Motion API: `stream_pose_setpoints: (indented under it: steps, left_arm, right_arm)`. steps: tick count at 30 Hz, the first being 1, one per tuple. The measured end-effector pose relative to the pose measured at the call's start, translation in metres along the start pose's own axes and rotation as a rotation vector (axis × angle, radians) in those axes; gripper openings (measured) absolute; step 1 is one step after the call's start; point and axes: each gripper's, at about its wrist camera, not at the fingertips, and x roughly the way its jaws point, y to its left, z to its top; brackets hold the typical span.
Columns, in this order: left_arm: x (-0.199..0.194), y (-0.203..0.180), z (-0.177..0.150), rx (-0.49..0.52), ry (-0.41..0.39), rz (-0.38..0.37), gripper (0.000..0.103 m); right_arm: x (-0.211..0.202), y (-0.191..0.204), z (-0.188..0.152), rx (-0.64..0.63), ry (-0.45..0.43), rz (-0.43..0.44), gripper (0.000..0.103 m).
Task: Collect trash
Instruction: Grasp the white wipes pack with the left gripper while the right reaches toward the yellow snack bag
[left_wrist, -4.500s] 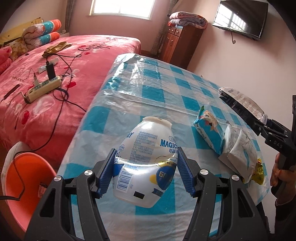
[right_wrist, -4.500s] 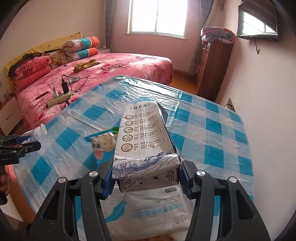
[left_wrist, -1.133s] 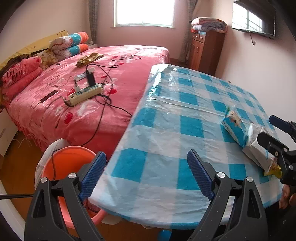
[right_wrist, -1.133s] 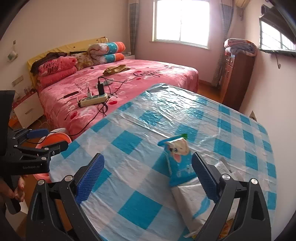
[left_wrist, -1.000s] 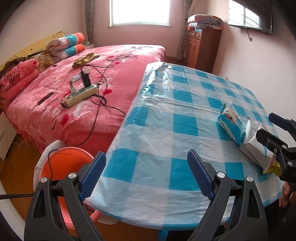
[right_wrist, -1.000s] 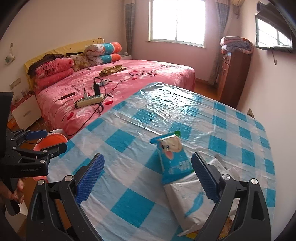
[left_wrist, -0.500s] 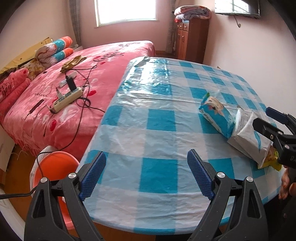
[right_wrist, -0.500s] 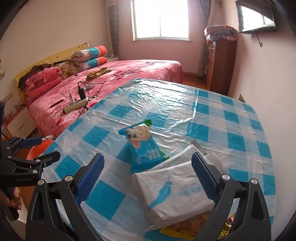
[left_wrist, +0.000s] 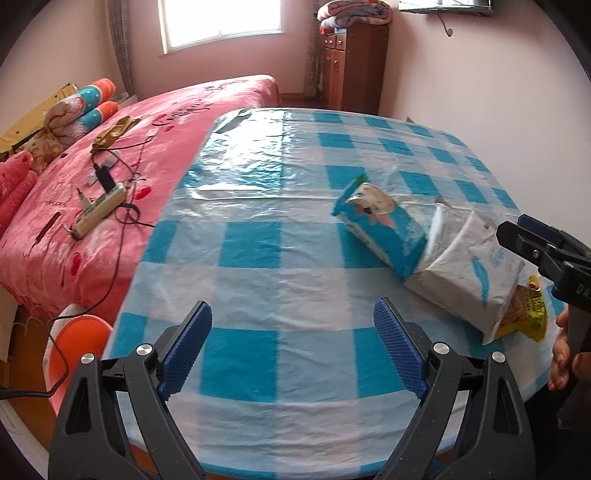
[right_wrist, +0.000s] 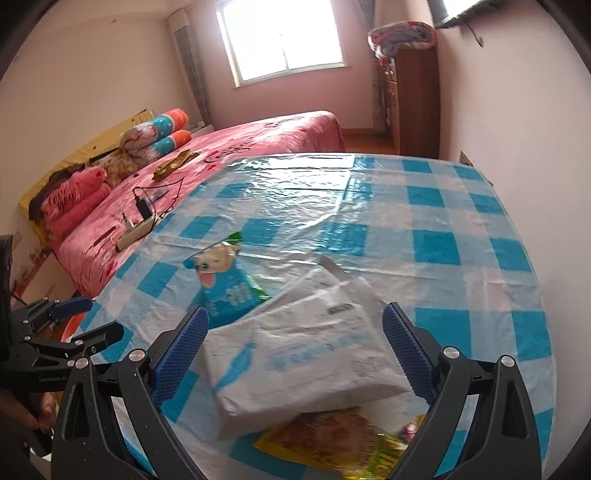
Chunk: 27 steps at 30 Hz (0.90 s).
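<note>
Three pieces of trash lie on the blue-checked table: a blue snack bag with a cartoon dog, a white plastic pouch overlapping it, and a yellow wrapper partly under the pouch. My left gripper is open and empty over the table's near edge, well left of the trash. My right gripper is open, its blue pads either side of the white pouch and apart from it. An orange bin stands on the floor below the table's left corner.
A pink bed with a power strip and cables lies left of the table. A wooden cabinet stands at the far wall. A wall runs close along the table's right side. A person's hand holds the right gripper's handle.
Both grippers have swung right and toward the trash pile, staying open. The white pouch now sits between the right gripper's pads; the orange bin has slid toward the left view's edge.
</note>
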Motion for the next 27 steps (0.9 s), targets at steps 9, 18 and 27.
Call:
stream_pose_setpoints:
  steps: [9,18,27]
  left_arm:
    - [0.008,-0.028,0.01,-0.033,0.035,-0.15,0.09]
    - [0.004,-0.108,0.018,0.25,0.069,-0.304,0.09]
    - [0.019,-0.167,0.036,0.532,0.138,-0.35,0.09]
  right_arm:
    - [-0.017,-0.057,-0.009,0.114,0.026,0.017,0.094]
    - [-0.035,-0.108,-0.033,0.208,0.094,0.036,0.094]
    - [-0.051,-0.127,-0.044,0.225,0.105,0.085,0.094]
